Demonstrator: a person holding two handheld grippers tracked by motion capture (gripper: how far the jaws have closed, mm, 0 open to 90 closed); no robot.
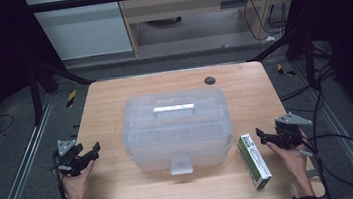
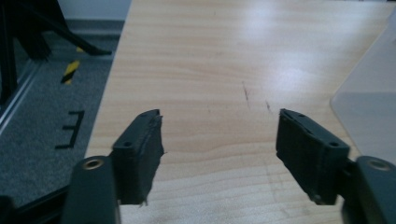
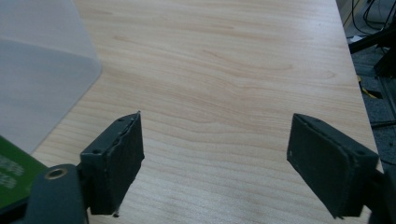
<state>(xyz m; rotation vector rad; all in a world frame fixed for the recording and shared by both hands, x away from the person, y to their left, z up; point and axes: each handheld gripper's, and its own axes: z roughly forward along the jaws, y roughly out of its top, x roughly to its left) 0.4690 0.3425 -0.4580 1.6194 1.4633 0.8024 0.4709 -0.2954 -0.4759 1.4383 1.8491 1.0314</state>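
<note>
We find both tools released and empty: left tool (image 1: 91, 152) near the tabletop's (image 1: 125, 196) left edge, right tool (image 1: 261, 135) just beside the green carton (image 1: 253, 160) near the right front corner. We advise squaring the jaws across the carton's narrow sides, clear of the translucent lidded box (image 1: 176, 124).

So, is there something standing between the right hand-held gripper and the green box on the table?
Nothing visible does. The right hand-held gripper sits just beside the green box, its jaws open and empty, with bare table between them. The clear plastic container lies on the box's other side.
</note>
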